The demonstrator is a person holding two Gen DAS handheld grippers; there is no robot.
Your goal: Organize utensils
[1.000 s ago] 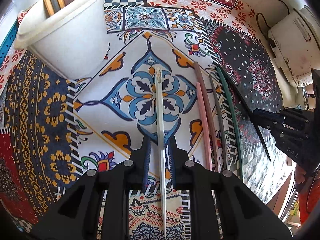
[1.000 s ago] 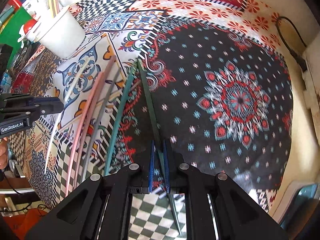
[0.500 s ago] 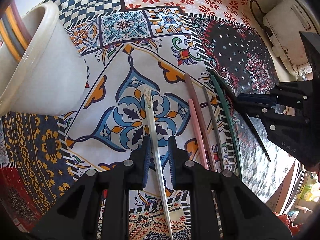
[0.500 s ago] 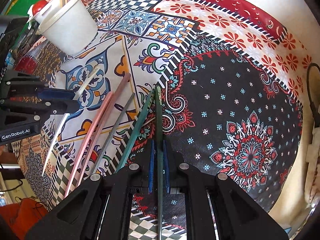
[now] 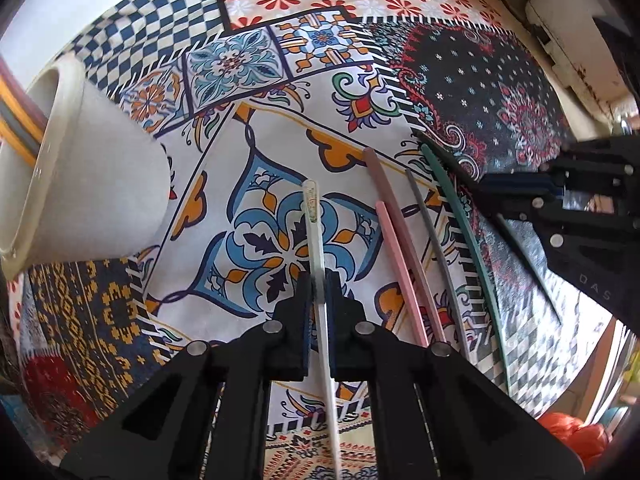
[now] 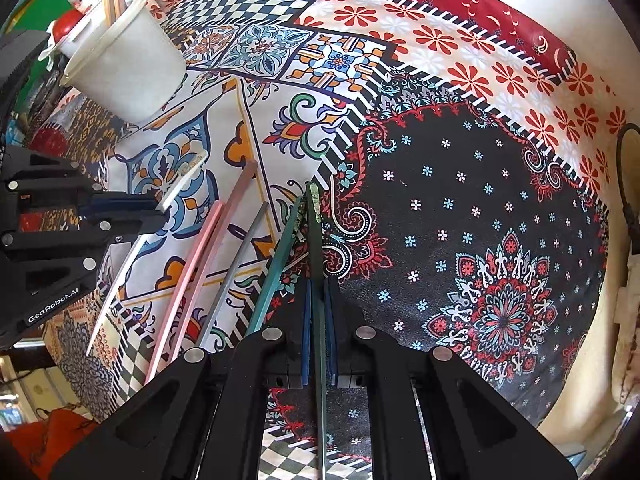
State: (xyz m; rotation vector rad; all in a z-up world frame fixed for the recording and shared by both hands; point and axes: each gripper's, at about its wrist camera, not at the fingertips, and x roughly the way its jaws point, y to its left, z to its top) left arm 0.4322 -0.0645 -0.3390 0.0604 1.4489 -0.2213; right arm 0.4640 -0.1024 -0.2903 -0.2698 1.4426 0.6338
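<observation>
Since each stick is long, thin and rigid: handling is a judgement from looks — light, stiff, smooth-sided, likely to pivot or slide if pinched near one end.
White chopstick point(image 5: 316, 240): clamped between the narrowly closed jaws of the left tongs point(image 5: 319, 292), gripped partway along, its decorated end pointing forward over the blue flower motif of the patterned cloth point(image 5: 120, 320) on the counter; whether it is clear of the cloth I cannot tell.
Dark green chopstick point(image 6: 316, 240): pinched by the right tongs point(image 6: 319, 304), jaws nearly together, hold also taken partway along the length, the forward end just beside that of a teal chopstick point(image 6: 276, 268).
Loose sticks: two pink chopsticks point(image 5: 400, 260) and a grey chopstick point(image 5: 432, 232) lie side by side between the two held ones.
White cup point(image 5: 96, 176): toward the counter's far left corner, already holding sticks.
Pose, left: low, aimed forward along the stick.
Pose, right: the same, well apart from the left tongs.
Best hold: near mid-length for balance.
</observation>
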